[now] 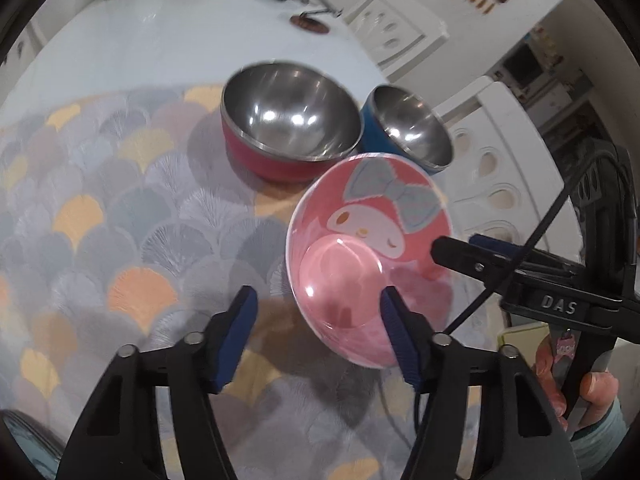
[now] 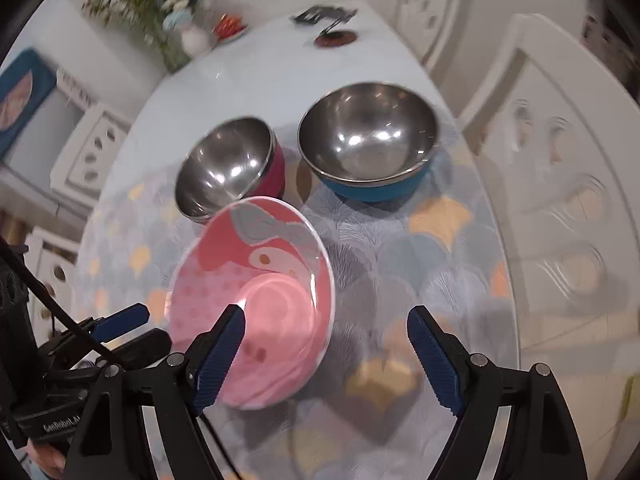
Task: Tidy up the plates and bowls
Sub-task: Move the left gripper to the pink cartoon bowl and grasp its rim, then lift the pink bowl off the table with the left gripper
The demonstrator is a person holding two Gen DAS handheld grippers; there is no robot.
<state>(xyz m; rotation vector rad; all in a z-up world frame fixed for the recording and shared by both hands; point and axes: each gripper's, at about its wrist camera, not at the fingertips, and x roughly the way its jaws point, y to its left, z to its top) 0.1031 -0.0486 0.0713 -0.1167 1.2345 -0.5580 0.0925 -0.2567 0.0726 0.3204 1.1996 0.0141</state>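
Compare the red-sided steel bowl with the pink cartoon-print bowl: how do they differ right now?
The red-sided steel bowl has a bare shiny metal inside; the pink cartoon-print bowl is pink inside with a bow-wearing character. The steel bowl sits flat on the patterned mat; the pink bowl is tilted, its mouth facing the cameras. The pink bowl lies nearer both grippers. Both are round and empty.

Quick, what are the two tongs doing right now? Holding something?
Left tongs: open, clamped on nothing; one finger overlaps the tilted pink bowl.
Right tongs: open, clamped on nothing.
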